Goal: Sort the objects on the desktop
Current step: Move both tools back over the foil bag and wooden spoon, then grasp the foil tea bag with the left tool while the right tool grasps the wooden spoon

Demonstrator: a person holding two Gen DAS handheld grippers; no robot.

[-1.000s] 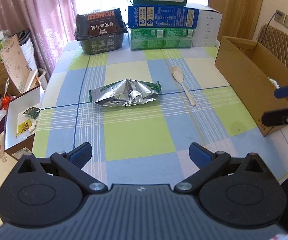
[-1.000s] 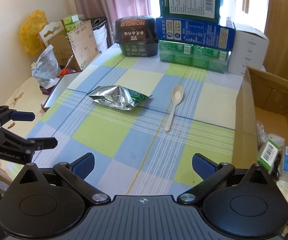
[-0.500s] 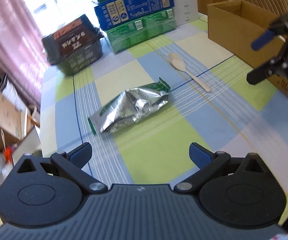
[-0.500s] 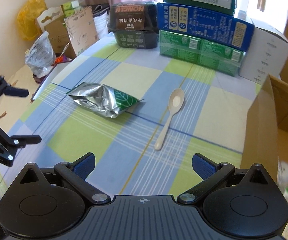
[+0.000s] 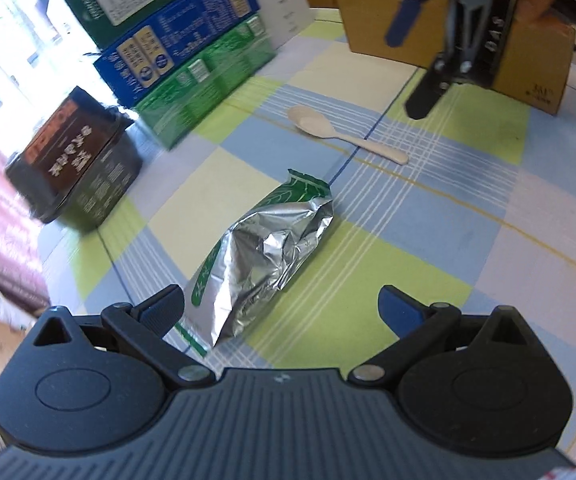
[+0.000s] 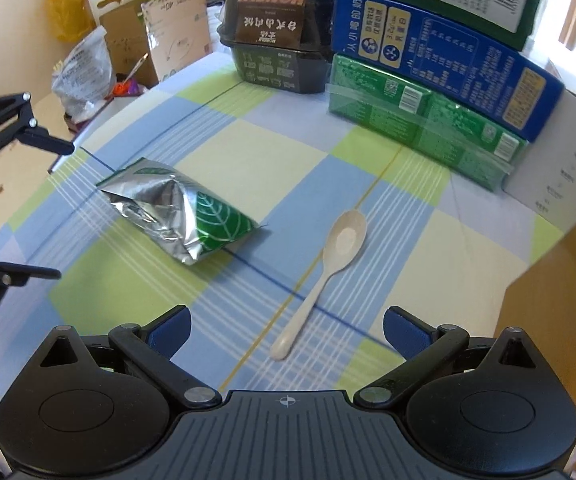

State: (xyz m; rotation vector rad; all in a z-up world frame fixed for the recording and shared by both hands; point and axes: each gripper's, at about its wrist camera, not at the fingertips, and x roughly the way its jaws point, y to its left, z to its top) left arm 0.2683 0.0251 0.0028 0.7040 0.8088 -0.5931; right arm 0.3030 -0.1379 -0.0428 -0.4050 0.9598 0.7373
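Both grippers have been brought closer, jaws wide and empty: the left gripper over the foil packet, the right gripper over the spoon, so grasping seems imminent.

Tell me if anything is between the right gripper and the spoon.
Nothing visible. The spoon lies alone on the checked tablecloth, its handle end pointing toward the open right gripper. The foil packet lies off to the left, apart from the spoon.
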